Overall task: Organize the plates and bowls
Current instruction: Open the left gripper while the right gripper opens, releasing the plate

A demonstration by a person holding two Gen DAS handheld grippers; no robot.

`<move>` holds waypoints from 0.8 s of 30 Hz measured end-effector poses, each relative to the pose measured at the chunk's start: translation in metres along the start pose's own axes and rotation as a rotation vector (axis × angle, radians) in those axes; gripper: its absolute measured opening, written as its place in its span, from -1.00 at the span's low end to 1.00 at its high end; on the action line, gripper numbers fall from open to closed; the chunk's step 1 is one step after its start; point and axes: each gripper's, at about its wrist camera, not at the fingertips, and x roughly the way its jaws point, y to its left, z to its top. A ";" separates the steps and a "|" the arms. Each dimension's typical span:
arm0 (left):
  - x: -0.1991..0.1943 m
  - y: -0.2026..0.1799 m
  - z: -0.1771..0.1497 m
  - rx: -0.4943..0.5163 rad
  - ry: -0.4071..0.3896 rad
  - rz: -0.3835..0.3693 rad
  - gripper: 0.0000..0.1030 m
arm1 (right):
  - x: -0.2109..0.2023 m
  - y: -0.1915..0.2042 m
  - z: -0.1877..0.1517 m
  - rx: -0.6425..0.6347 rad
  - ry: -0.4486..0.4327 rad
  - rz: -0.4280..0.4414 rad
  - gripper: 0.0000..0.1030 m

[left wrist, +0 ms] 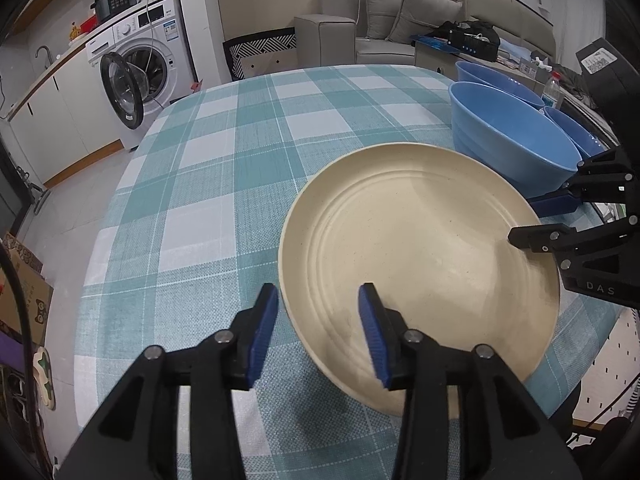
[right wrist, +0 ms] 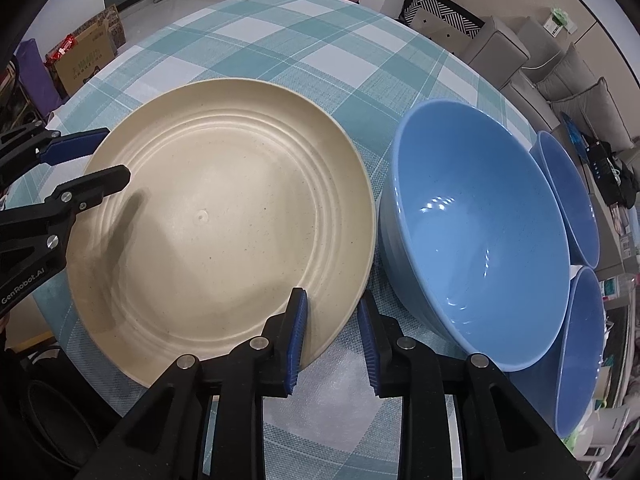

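Observation:
A large cream plate (left wrist: pixel 420 248) lies on the checked tablecloth and also shows in the right wrist view (right wrist: pixel 224 224). My left gripper (left wrist: pixel 318 332) is open, its jaws astride the plate's near-left rim, one finger over the plate and one outside. My right gripper (right wrist: pixel 332 344) is open astride the plate's opposite rim; it shows in the left wrist view (left wrist: pixel 536 218). Three blue bowls stand beside the plate: a big one (right wrist: pixel 476 232) touching its edge and two more (right wrist: pixel 568 196) (right wrist: pixel 580 348) behind it.
The round table (left wrist: pixel 224 160) carries a teal and white checked cloth. A washing machine (left wrist: pixel 136 68) with its door open stands beyond the table, a grey sofa (left wrist: pixel 400 20) at the back. Cardboard boxes (right wrist: pixel 86 58) sit on the floor.

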 end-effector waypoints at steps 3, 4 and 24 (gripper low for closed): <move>-0.002 0.000 0.001 0.004 -0.004 0.004 -0.03 | 0.000 0.001 0.000 -0.011 0.001 -0.013 -0.43; -0.002 0.000 0.001 0.002 -0.004 0.003 -0.03 | 0.000 0.002 0.000 -0.016 0.001 -0.016 -0.41; -0.020 0.003 0.006 -0.011 -0.060 -0.030 0.20 | -0.019 -0.012 -0.017 0.065 -0.099 0.154 0.50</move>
